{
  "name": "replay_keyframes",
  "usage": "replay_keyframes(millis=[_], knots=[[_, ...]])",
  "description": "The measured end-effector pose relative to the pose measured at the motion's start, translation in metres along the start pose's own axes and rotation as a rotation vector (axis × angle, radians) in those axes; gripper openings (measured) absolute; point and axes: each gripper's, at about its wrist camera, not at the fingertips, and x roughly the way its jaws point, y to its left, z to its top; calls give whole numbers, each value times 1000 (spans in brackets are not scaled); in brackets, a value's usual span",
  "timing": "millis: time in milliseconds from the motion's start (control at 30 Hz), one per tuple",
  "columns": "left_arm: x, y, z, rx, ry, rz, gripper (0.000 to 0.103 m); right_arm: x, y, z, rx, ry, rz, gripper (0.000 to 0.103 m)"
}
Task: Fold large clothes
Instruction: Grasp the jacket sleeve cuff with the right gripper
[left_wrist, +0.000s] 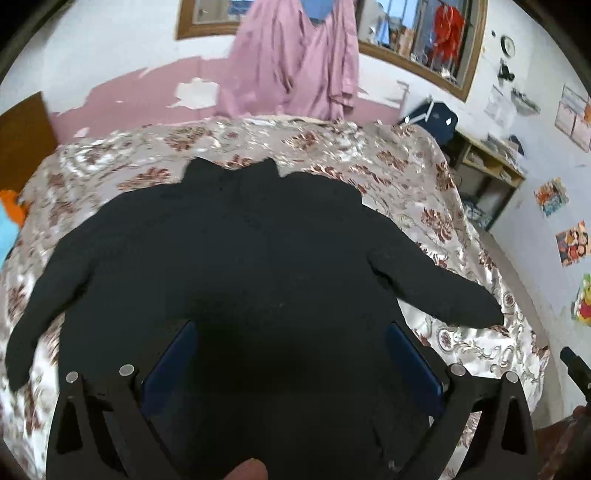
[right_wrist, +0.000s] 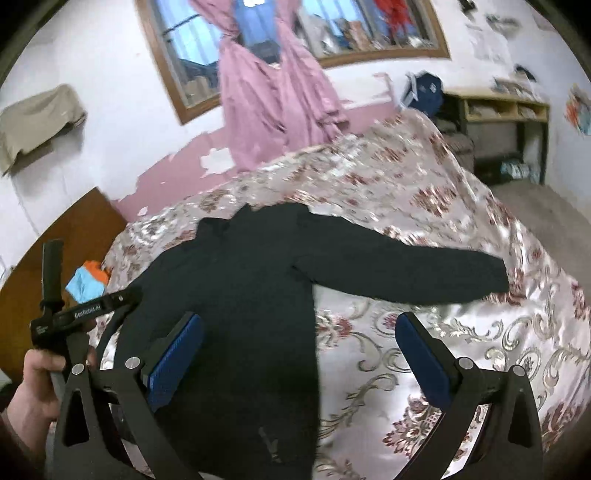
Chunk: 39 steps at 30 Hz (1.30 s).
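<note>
A black jacket (left_wrist: 236, 258) is spread flat on the floral bedspread (left_wrist: 369, 162), both sleeves stretched outward. The left gripper (left_wrist: 291, 354) is held over its lower body, jaws released — nothing is grasped. The right gripper (right_wrist: 299, 354) is likewise held wide apart, spanning the jacket's edge and bare bedspread.

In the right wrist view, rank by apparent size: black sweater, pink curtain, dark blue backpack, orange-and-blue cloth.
1. black sweater, though nearest the camera
2. pink curtain
3. dark blue backpack and orange-and-blue cloth look alike; unranked.
</note>
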Motion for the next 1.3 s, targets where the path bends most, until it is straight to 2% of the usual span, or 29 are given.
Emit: replay_keyframes(millis=[100,233,467,633,833,967,1033,1167,1300], knots=[[43,-12,17,49,30,-14,103,31,-31,4,55,24,-17,102],[109,-28,40,90,86,-29,103,69,-66,10,63,59,-67,102],[213,-56,71,123,160,57,103,130,-145,16,169,114,-92,102],[263,-64,86,134,189,85,103,152,-183,14,220,130,-116,102],[293,-71,92,168,232,91,103,169,-223,18,244,127,-150,102],[302,-64,91,133,255,69,103,185,-267,26,308,141,-161,102],[303,-64,90,140,251,75,103,190,-289,28,367,143,-139,102],[304,-66,89,149,246,88,103,208,-341,24,556,150,-4,102],[304,-65,89,147,243,83,103,226,-364,16,657,156,62,102]])
